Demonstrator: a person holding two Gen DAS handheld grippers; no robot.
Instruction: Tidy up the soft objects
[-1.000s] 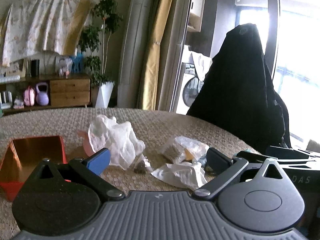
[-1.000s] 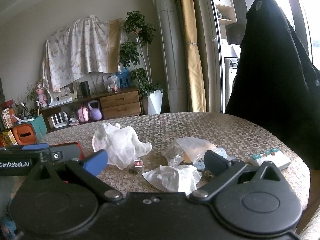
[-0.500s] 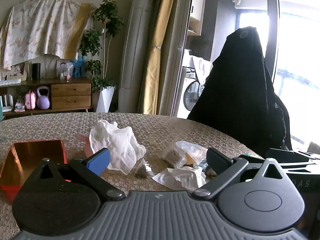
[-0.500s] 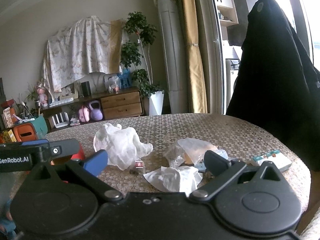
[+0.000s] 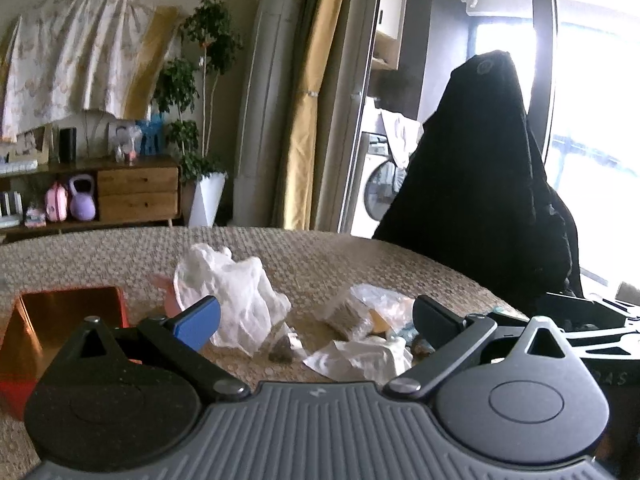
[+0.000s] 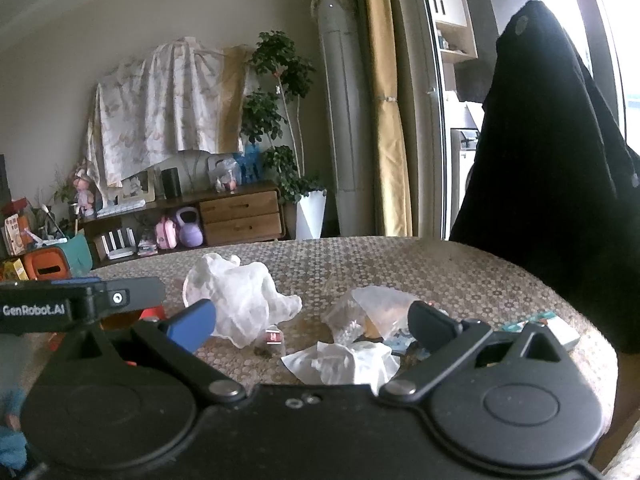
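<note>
Only the right wrist view shows the boxed pack point(image 6: 560, 330) — both grippers point(image 5: 316, 322) point(image 6: 310, 320) gape empty.

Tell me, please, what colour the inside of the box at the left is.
Shiny copper-orange inside the box, seen best from the left wrist.

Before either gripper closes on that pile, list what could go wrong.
1. The white bag is crumpled and loose, so the open left gripper may pinch only a fold and drop it.
2. Small bits lie beside it and could get dragged along.
3. The right gripper, also open, faces the same pile; they could collide.
</note>
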